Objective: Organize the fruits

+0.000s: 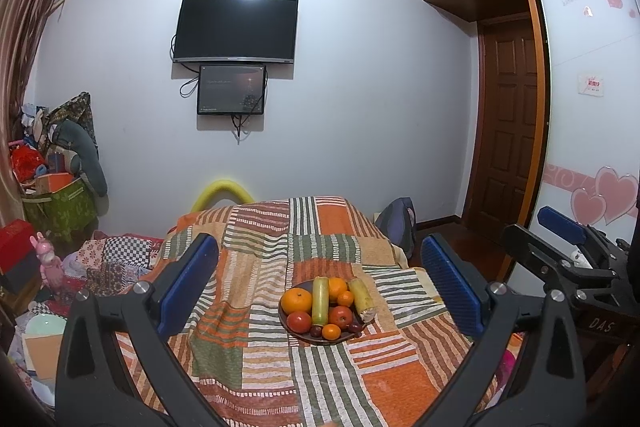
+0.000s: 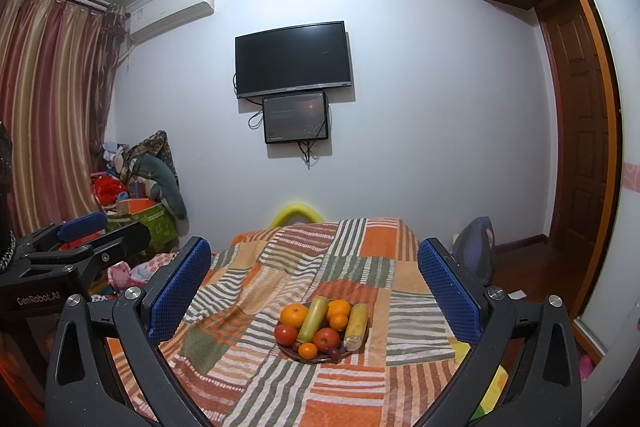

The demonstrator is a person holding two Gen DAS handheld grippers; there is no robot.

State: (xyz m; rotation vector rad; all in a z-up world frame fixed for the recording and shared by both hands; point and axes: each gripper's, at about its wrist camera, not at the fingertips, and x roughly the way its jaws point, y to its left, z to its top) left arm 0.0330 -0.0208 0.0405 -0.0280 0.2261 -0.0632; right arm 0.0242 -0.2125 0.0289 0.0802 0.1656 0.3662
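A dark plate [image 1: 304,337] of fruit sits on a striped patchwork cloth [image 1: 280,379]. On it lie oranges [image 1: 296,301], red tomatoes [image 1: 299,321], a pale green cucumber [image 1: 320,301], a yellow corn cob [image 1: 361,299] and small dark grapes [image 1: 316,331]. The plate also shows in the right wrist view [image 2: 308,355]. My left gripper [image 1: 320,287] is open and empty, well back from the plate. My right gripper [image 2: 316,291] is open and empty, also short of it. The right gripper shows at the right of the left wrist view [image 1: 568,247].
The cloth covers a table [image 2: 320,399] in a bedroom. A TV [image 1: 237,29] hangs on the far wall. Cluttered boxes and toys [image 1: 52,187] fill the left side. A grey backpack [image 1: 400,227] sits by the table's far right, near a wooden door [image 1: 508,123].
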